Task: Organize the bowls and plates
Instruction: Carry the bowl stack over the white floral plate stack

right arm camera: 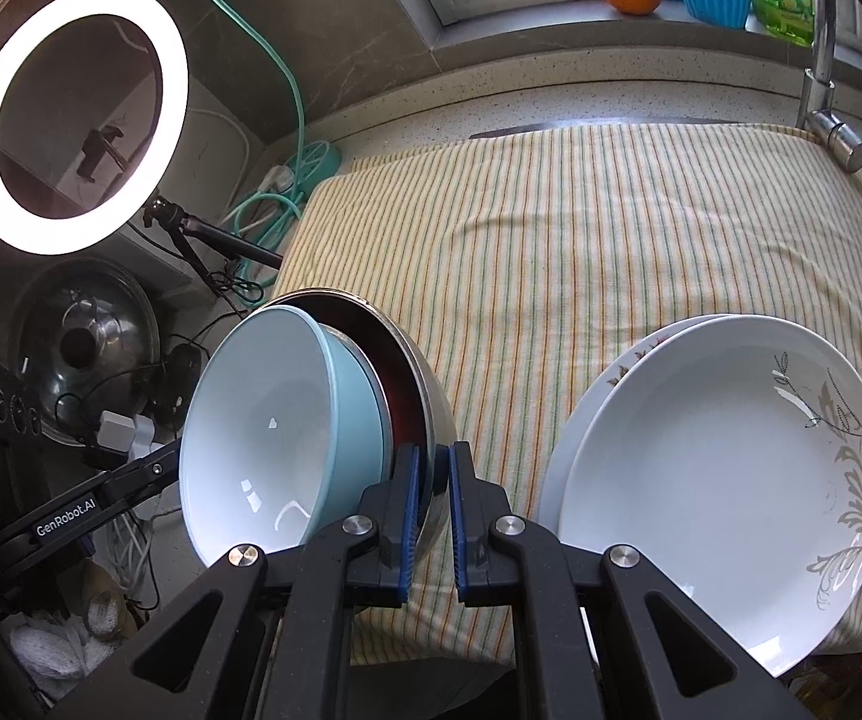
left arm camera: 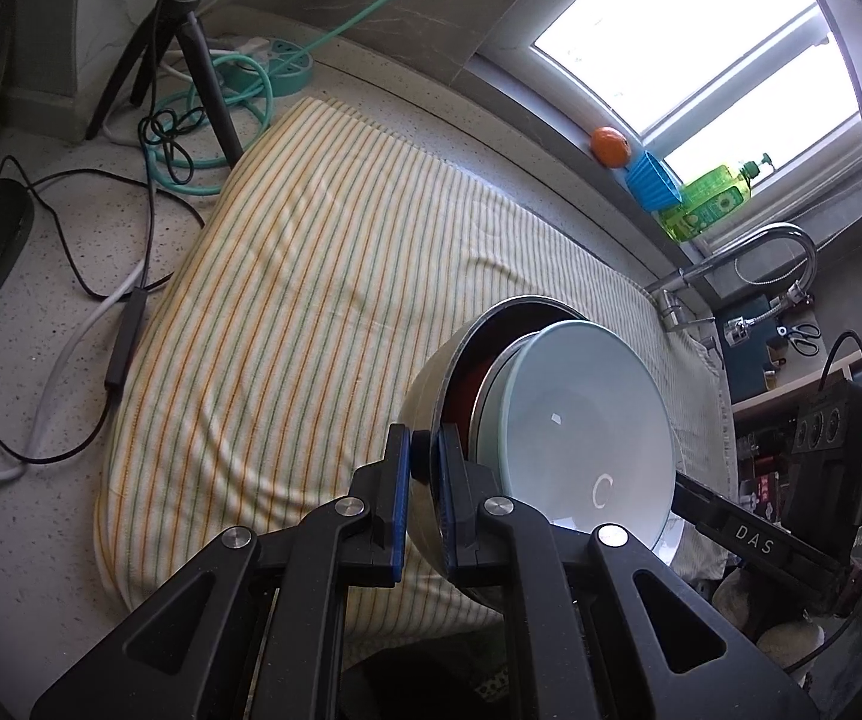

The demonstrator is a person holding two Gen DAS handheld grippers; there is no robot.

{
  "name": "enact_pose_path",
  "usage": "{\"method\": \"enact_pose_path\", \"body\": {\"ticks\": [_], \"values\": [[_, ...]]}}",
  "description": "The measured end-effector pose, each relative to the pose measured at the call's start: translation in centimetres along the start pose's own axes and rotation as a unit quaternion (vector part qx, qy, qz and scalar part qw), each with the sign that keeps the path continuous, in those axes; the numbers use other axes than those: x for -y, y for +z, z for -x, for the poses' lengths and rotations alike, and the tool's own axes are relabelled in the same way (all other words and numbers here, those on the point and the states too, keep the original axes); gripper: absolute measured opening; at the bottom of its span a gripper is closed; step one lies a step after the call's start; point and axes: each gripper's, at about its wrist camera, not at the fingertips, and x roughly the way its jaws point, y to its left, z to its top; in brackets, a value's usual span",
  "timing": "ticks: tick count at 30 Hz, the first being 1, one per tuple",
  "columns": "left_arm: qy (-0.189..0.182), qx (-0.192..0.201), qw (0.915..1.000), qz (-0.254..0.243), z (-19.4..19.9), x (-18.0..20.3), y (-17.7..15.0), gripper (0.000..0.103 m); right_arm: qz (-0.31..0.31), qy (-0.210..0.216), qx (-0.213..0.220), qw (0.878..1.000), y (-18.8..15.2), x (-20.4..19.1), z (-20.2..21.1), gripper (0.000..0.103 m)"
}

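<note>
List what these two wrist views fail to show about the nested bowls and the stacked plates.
- Dark red bowl: both views show only a sliver, covered by the pale blue bowl nested in the steel bowl.
- Lower plate: right wrist view, mostly hidden under the top plate; its pattern barely shows.
- Whether the steel bowl touches the striped cloth: the left gripper and right gripper block its underside.

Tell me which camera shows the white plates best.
The right wrist view. There the stacked white plates lie in full on the striped cloth, the top one's leaf pattern clear. The left wrist view shows no plates I can pick out; its right side is filled by the nested bowls and the other gripper.
</note>
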Motion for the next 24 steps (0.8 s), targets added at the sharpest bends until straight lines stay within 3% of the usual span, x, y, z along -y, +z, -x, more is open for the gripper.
{"method": "enact_pose_path", "body": {"ticks": [24], "values": [[-0.014, 0.005, 0.9994, -0.031, -2.1, 9.7, -1.6, 0.007, -0.021, 0.008, 0.025, 0.999, 0.3, 8.4, 6.9, 0.009]]}}
